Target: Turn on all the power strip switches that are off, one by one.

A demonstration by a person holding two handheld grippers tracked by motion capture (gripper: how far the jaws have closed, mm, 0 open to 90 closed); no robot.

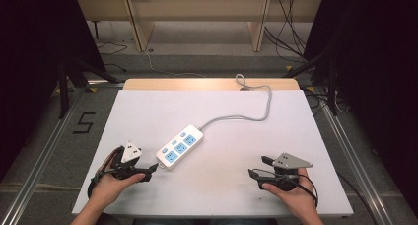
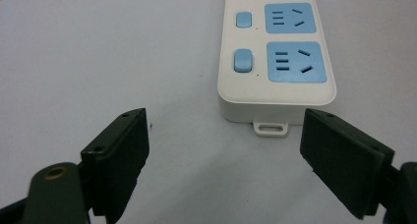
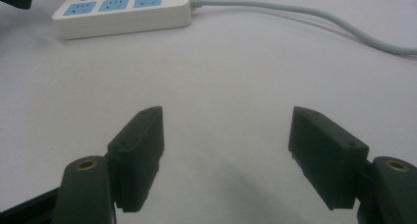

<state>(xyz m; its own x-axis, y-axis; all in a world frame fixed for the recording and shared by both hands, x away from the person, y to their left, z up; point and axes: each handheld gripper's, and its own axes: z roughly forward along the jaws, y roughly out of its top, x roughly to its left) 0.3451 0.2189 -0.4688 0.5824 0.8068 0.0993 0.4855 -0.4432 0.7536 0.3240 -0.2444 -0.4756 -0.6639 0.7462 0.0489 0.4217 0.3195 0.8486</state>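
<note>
Left gripper (image 2: 223, 150) gapes just short of power strip (image 2: 278, 62) end, table (image 1: 222, 185) bare around

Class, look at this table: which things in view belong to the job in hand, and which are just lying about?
Belongs to the job:
- white power strip with blue sockets, nearest the left gripper
- its grey cable
- left gripper, jaws open, aimed at the strip's near end
- right gripper, jaws open, apart from the strip

Just about:
- white table sheet
- floor number marking
- wooden bench legs behind
</note>
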